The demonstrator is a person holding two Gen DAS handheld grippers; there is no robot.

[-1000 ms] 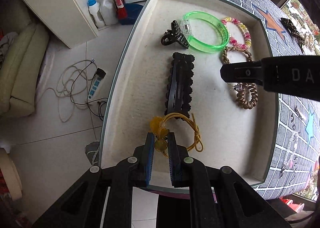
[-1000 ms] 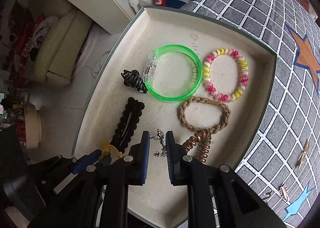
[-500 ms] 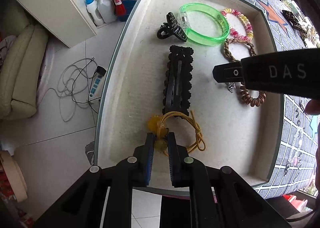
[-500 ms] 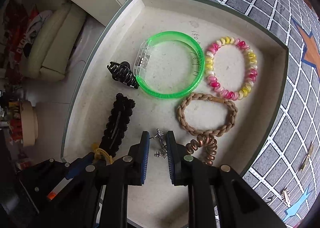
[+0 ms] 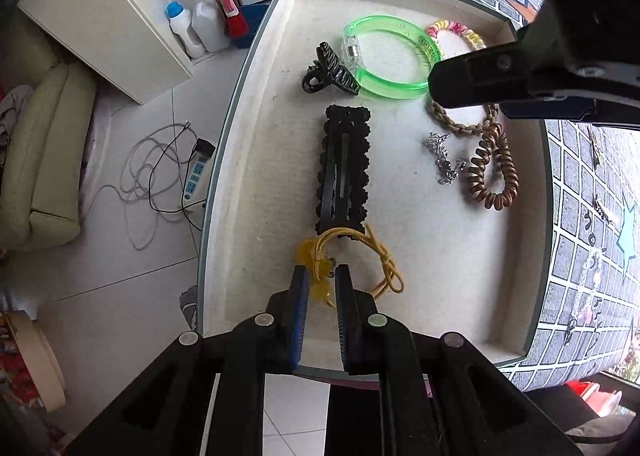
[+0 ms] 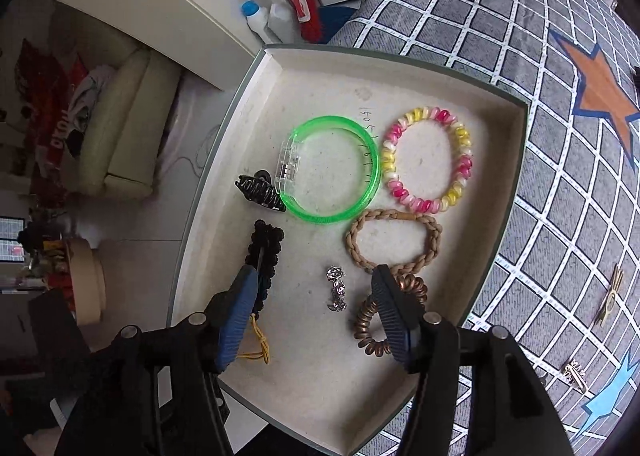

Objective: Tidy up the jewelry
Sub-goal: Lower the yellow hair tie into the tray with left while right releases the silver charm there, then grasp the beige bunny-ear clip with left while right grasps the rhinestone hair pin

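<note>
Left wrist view: left gripper (image 5: pixel 320 288) at lower centre, clenched on yellow hair tie (image 5: pixel 352 256); pads pinch its knot/bead end, loop trails right on tray (image 5: pixel 248 159) floor.
Right wrist view: right gripper (image 6: pixel 316 304) at lower centre, jaws opening; silver chain (image 6: pixel 337 288) lies between them on the tray, no pad touching it (looks let go).
Tray contents: green bangle (image 6: pixel 332 169) centre; pink-yellow bracelet (image 6: pixel 427 165) just right of it; braided tan band (image 6: pixel 394 242) below those; copper coil tie (image 6: pixel 374 320) lower right, partly behind right pad; black claw clip (image 6: pixel 260 191) left of bangle; black lace barrette (image 6: pixel 266 256) lower left.
Outside tray: few small pieces on checked cloth (image 6: pixel 560 195), right edge of frame.
Step in hand (my read): right is done w/ chain, left yet to set the tie down.
How to do it well: lift right straight up so pads don't snag chain or coil. Left: lower till tie rests flat, clear of barrette end, then open; thin elastic may cling to pad, so back off slow.
</note>
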